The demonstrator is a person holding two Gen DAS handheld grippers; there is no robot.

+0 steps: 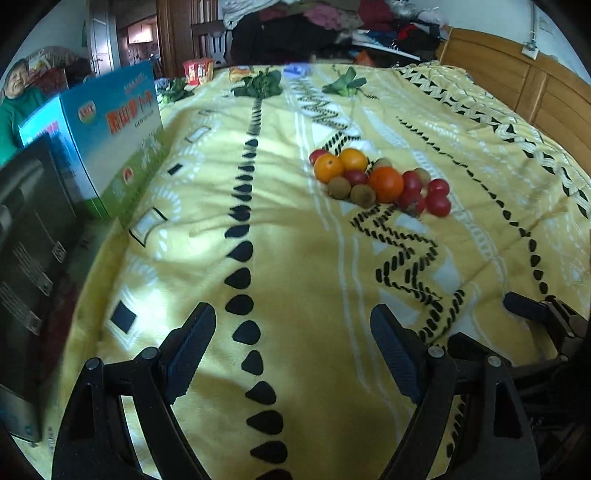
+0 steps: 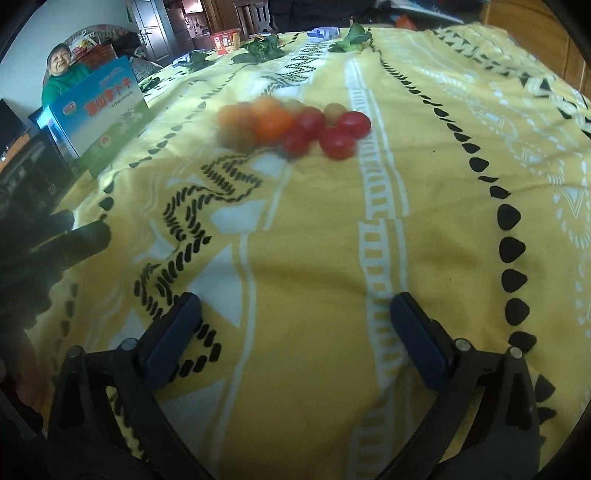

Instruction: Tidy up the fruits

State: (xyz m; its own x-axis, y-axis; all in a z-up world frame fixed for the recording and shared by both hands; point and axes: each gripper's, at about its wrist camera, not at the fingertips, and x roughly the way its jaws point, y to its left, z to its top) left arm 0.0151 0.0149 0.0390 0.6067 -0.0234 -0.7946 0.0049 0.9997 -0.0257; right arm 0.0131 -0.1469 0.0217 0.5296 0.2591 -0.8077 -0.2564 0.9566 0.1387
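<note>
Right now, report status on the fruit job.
Left gripper and right gripper open, empty. Fruit pile untouched on yellow blanket, unsorted. Path ahead clear.

Fruit pile sits mid-blanket; box at its left edge; leafy greens behind, at far edge.

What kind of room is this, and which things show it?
Probably a bedroom in a home. The fruit pile lies on a yellow patterned blanket over a bed with a wooden headboard, and heaped clothes lie at the far end.
</note>
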